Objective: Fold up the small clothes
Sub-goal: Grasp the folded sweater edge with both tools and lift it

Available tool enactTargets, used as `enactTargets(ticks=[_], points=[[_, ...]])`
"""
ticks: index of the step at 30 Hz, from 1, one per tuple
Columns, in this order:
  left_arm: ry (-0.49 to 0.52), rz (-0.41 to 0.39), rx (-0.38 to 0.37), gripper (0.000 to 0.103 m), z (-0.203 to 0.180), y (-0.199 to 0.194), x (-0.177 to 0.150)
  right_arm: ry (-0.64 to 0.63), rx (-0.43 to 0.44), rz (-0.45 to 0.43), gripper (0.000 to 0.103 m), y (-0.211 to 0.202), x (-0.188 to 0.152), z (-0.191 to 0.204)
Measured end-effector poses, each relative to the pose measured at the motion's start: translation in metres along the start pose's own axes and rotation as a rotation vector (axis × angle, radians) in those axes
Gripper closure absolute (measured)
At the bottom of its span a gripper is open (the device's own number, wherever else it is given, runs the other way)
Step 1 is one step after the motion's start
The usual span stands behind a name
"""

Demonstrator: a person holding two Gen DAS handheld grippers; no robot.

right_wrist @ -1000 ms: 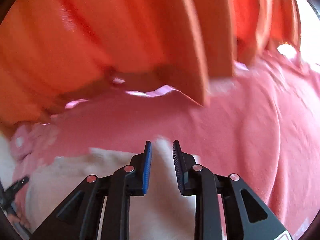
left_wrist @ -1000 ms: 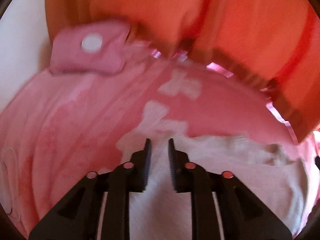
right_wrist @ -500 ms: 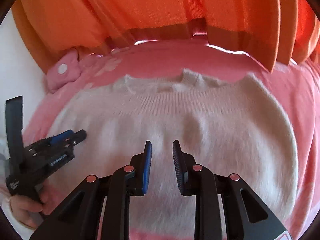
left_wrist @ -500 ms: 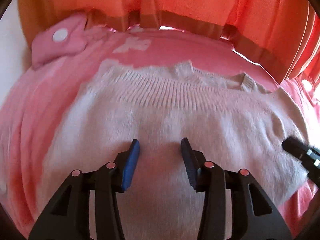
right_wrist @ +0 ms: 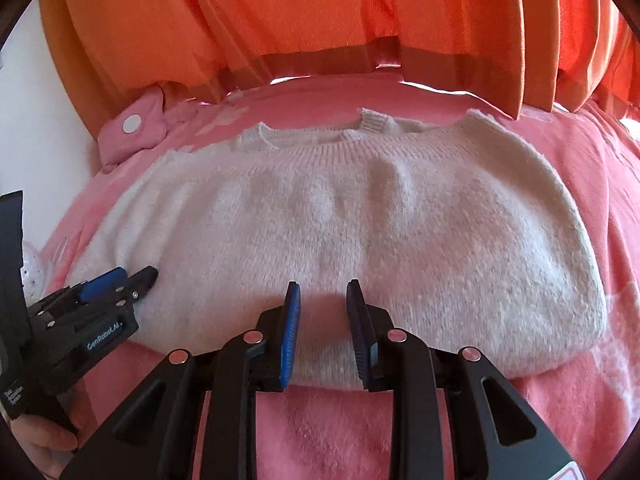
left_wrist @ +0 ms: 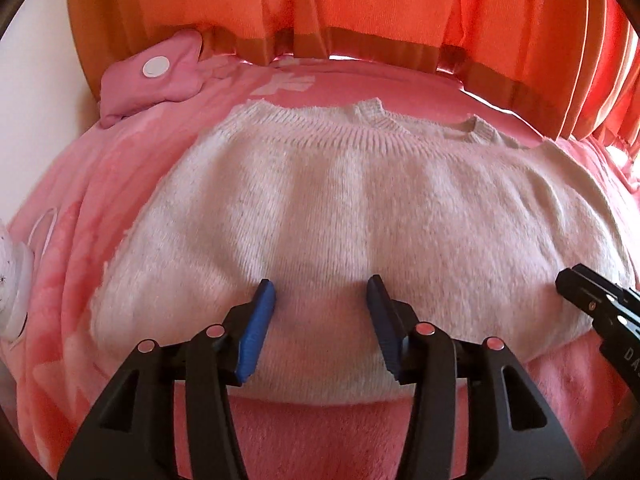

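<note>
White sweater (left_wrist: 360, 216) folded flat on pink blanket (left_wrist: 80, 216), neckline at 12 o'clock. Left hand-held gripper (left_wrist: 320, 312) opening, nothing between jaws; right hand-held gripper (right_wrist: 323, 312) narrowly parted, empty, probably lining up next fold.

I see a bed covered by a pink blanket (left_wrist: 304, 436) with paler patterning, filling the lower and middle frame in both wrist views. Lying flat on it, centred, is a folded white knit sweater (left_wrist: 360, 216), its ribbed edge toward the top of the frame. At upper left a small pink cushion (left_wrist: 152, 80) with a white round spot rests on the blanket, apart from the sweater.
</note>
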State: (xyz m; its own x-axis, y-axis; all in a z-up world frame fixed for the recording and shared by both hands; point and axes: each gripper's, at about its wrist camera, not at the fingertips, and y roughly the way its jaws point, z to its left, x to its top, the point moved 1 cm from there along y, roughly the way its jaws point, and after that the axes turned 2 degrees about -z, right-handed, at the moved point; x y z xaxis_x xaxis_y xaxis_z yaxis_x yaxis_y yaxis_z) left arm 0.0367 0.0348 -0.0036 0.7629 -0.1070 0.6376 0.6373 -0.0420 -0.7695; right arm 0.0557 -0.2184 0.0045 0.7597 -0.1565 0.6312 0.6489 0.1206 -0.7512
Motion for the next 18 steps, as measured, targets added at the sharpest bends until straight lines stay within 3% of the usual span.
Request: enactTargets(ticks=[6,8,9,11,13,15,18], points=[[0.004,-0.008,-0.001,0.056,-0.001,-0.001,-0.004,-0.02,-0.026,0.004,0.078,0.004,-0.006,0.006],[-0.01,-0.008,-0.016,0.056,0.002,-0.003,-0.005,0.042,0.003,-0.028,0.077,-0.011,-0.002,-0.007],[-0.034,-0.015,-0.037,0.056,0.006,-0.007,-0.005,0.091,-0.004,-0.056,0.072,-0.022,0.0,-0.02],[-0.092,-0.033,-0.072,0.055,0.02,-0.014,-0.004,0.187,-0.057,-0.111,0.043,-0.041,0.0,-0.047],[-0.164,-0.051,-0.059,0.043,0.04,-0.019,-0.005,0.338,-0.145,-0.162,0.038,-0.064,-0.005,-0.094],[-0.313,-0.075,-0.036,0.036,0.075,-0.028,-0.011,0.503,-0.179,-0.133,0.033,-0.071,-0.019,-0.135],[-0.489,-0.09,-0.063,0.035,0.114,-0.033,-0.021,0.703,-0.044,-0.056,0.033,-0.059,-0.037,-0.172]])
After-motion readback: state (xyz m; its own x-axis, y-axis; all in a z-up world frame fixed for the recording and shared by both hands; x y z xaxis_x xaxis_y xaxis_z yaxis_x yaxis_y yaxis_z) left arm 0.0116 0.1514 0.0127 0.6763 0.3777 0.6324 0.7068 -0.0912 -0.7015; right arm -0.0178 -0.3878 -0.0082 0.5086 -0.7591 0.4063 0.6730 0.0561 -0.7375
